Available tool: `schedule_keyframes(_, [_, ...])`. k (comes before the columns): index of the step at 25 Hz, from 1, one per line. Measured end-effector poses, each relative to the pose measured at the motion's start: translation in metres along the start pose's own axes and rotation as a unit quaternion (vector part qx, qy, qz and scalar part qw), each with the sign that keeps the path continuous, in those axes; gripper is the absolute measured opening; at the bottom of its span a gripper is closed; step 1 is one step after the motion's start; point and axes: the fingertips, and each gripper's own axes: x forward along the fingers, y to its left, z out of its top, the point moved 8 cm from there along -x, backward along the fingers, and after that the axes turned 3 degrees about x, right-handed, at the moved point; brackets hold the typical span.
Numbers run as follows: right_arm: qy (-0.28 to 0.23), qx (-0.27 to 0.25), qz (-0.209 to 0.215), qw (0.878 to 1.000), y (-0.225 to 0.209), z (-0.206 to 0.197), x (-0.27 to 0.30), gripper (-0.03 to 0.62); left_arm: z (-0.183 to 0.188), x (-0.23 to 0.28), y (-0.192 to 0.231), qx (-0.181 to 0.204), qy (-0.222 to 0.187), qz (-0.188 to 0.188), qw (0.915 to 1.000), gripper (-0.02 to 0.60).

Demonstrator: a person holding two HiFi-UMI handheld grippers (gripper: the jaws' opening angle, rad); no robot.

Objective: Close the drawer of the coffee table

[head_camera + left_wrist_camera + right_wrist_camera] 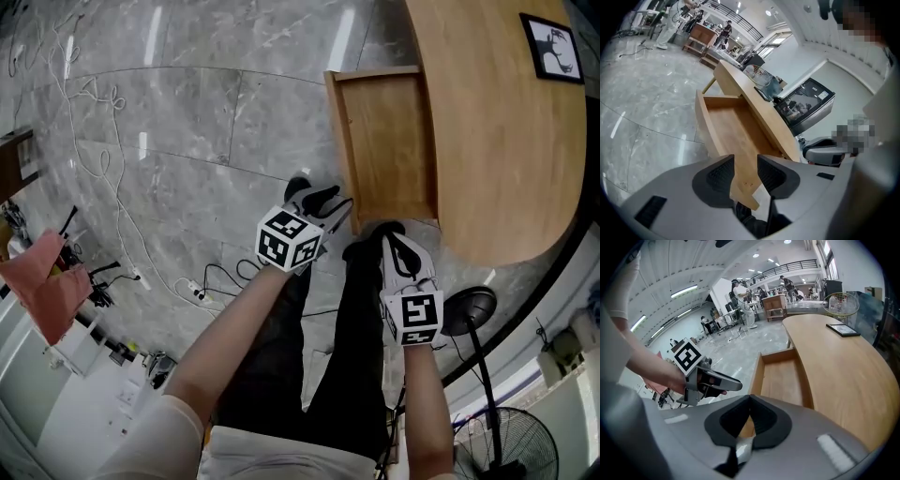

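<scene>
Black trousers [330, 361], white short-sleeved shirt [272, 457]

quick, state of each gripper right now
Left hand-held gripper: open, drawer edge seen between its jaws, not gripped.
Right hand-held gripper: shut, empty.

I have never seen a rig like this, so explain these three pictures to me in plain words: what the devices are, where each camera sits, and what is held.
There is no robot here: a person holds a hand-held claw in each hand. The head view looks down from the person's head at the left claw, the right claw, a wooden coffee table and its drawer, which is pulled out and empty. The other two pictures come from a camera riding on each claw. A flat black-framed card lies on the tabletop. The left claw is open, and the drawer's corner shows in its gap. The right claw's tips are together. Neither claw holds anything.
</scene>
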Motion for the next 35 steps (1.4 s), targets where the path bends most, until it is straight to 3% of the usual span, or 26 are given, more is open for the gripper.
schedule_keyframes(11, [0.013,0.012,0.011,1.000,-0.014,-0.021,0.030,0.011,-0.023,0.047,0.028,-0.074,-0.004,-0.004,0.9972,0.213])
schedule_keyframes(23, [0.016,0.023,0.018,0.999,-0.022,-0.030,0.048,0.011,-0.023,0.067,0.040,-0.113,-0.025,0.008,0.9933,0.282])
schedule_keyframes(35, [0.012,0.035,0.021,0.999,-0.026,-0.034,0.058,0.011,-0.017,0.078,0.038,-0.133,-0.037,0.025,0.9901,0.290])
